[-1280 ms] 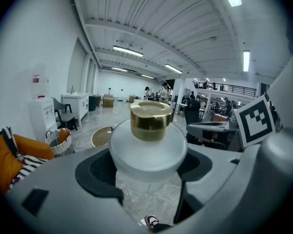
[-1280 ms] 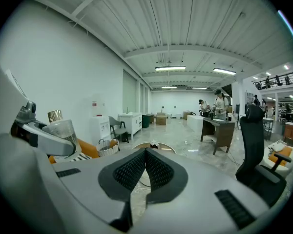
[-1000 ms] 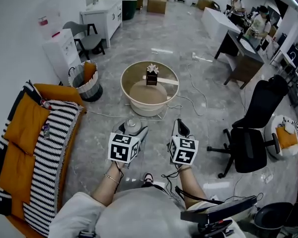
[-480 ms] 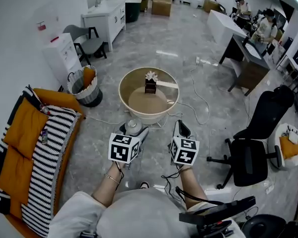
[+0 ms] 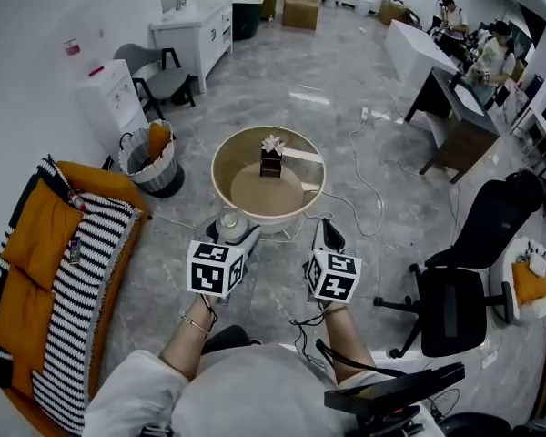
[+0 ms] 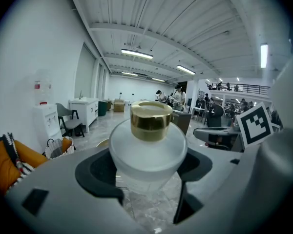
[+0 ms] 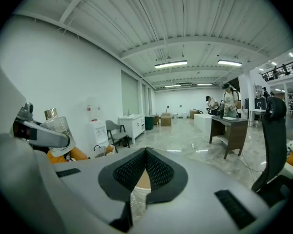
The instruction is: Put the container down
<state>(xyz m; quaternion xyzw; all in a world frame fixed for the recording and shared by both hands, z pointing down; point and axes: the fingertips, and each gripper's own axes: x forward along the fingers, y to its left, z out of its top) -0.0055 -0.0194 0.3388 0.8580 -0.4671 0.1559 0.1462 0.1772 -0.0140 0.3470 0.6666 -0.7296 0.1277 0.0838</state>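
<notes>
Moved since the earlier frame: the left tool point(image 6: 147, 179) and its container point(image 6: 147, 145) sit further left and closer to the round desk point(image 5: 220, 176). The desk itself lies nearer the person, whose shoe no longer shows between the arms. The right tool point(image 7: 145, 167) has advanced by about the same amount.

Left tool: jaws clamped on the frosted body of the container, below its shoulder. The gold cap point(image 6: 151, 120) is upright and clear of the jaws.

Right tool: jaws pressed together with nothing between them, held level just beside the left one.

Position of the container: carried in the air, at or just short of the desk's near rim in the head view. Whether it has crossed the rim cannot be told. It rests on nothing.

Likely hazards:
- The body looks smooth and narrows downward, so a slackened grip could let it slide out.
- Letting go short of the rim would probably drop it on the hard floor point(image 5: 282, 280).
- The desk has a raised rim, and a low approach could catch the container's base on it and tip it.
- A small box point(image 5: 271, 159) with a bow stands mid-desk, so setting down too far in risks knocking it.
- Cables point(image 5: 369, 185) trail on the floor by the desk and may snag a foot.
</notes>
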